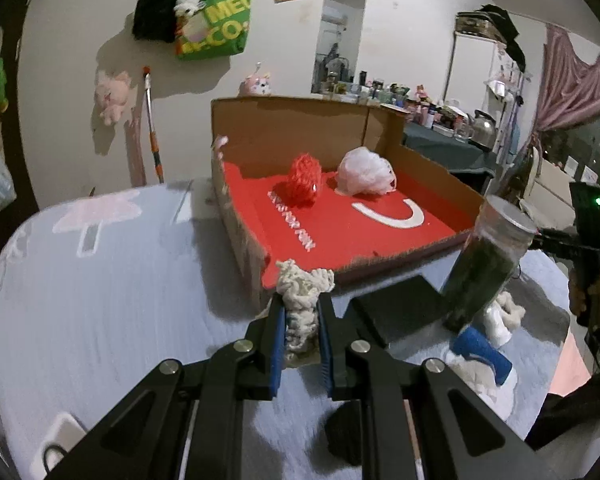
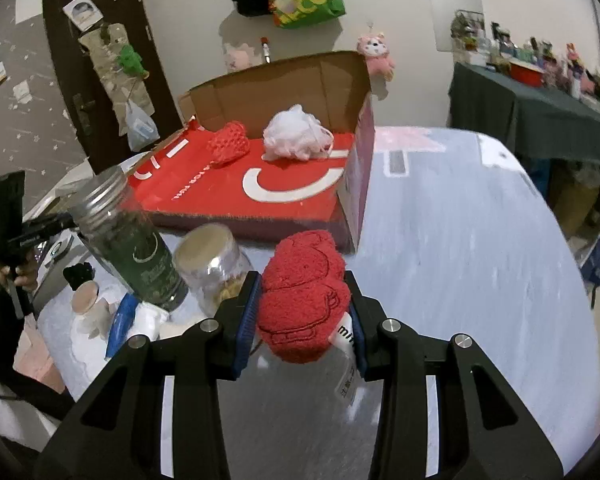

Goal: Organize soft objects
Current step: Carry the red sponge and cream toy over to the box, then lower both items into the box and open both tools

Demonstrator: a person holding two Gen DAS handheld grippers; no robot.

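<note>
A: From the left wrist view, which step is in hand?

B: The carry. The left tool (image 1: 302, 322) is clamped narrow on a cream knitted rope piece (image 1: 300, 300), lifted clear of the worktop (image 1: 100, 300) and aimed at the near left corner of the cardboard box (image 1: 300, 128). Inside, on the red floor, a red mesh puff (image 1: 305, 180) and a white mesh puff (image 1: 366, 176) already lie side by side near the back wall.

A: And what does the next move call for?

B: Probably carrying the rope over the low, torn front edge of the box and letting go on bare red floor in front of the puffs. A dark tea jar (image 1: 484, 264) stands just beside the box's near right corner, so the path should keep left of it.

A: Now the right wrist view?

B: The right tool (image 2: 304, 312) grips a red plush cloth (image 2: 304, 296) with a white label hanging from it, jaws part-way apart around its bulk. It hangs above the worktop, just short of the box's near right corner.

A: Its next move?

B: It likely needs lifting over the front edge beside the tall side wall, clear of the tea jar and the clear lidded jar (image 2: 214, 264) to its left, before releasing.
</note>
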